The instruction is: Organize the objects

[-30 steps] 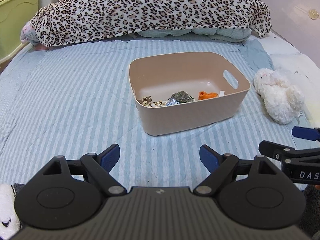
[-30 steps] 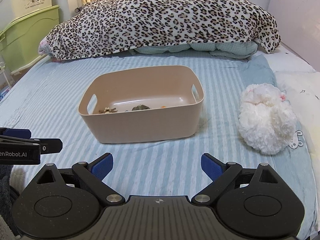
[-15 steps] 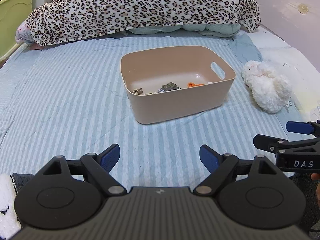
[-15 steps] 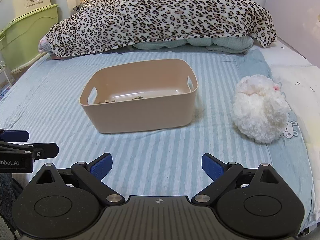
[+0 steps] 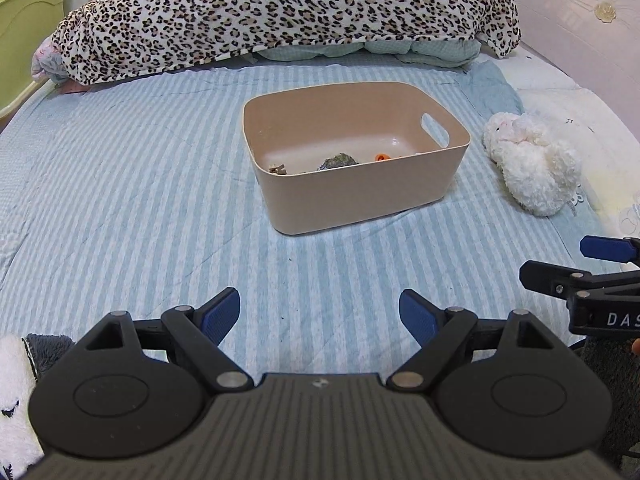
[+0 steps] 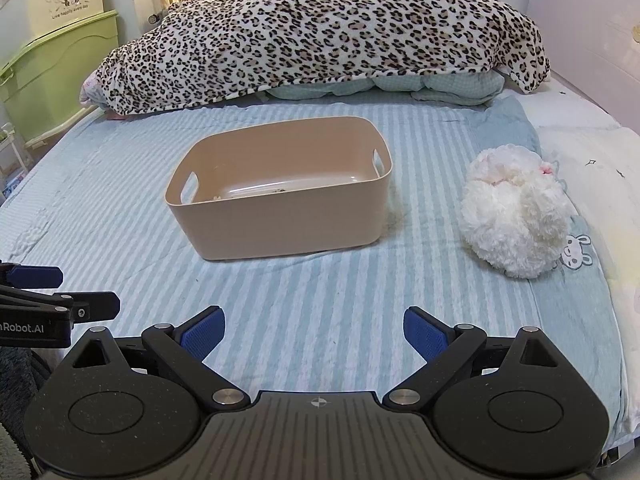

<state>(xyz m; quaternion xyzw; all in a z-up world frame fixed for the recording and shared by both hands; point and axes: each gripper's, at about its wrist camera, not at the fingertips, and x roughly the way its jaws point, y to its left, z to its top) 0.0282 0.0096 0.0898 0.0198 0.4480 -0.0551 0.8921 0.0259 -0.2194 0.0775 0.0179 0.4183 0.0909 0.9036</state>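
green drawers (image 6: 56, 76): far left beside the bed; a cartoon sticker on the pale unit above reads "live happily every day".
my left gripper (image 5: 320, 312): blue pads spread wide, nothing between them, low over the striped sheet (image 5: 140, 200). seen from my right wrist, its side reads "nrobot.ai", the start cut off.
beige bin (image 5: 360, 196): middle of the bed, well apart from both grippers. inside, left to right, lie a small tan piece (image 5: 277, 169), a grey-green lump (image 5: 339, 161) and an orange bit (image 5: 382, 157).
my right gripper (image 6: 314, 332): pads also spread, holding nothing. seen from my left wrist, its side reads "das", the rest cut off.
white plush toy (image 6: 516, 216): on the sheet to the right of the bin, near it but not touching; i judge it the one thing left to put away.
risk, grip: the plush is soft and rounded, so a shallow pinch may catch only fur and let it slip.
risk, bin: the bin is light on soft bedding; a knock to its rim could tip it and spill the pieces.
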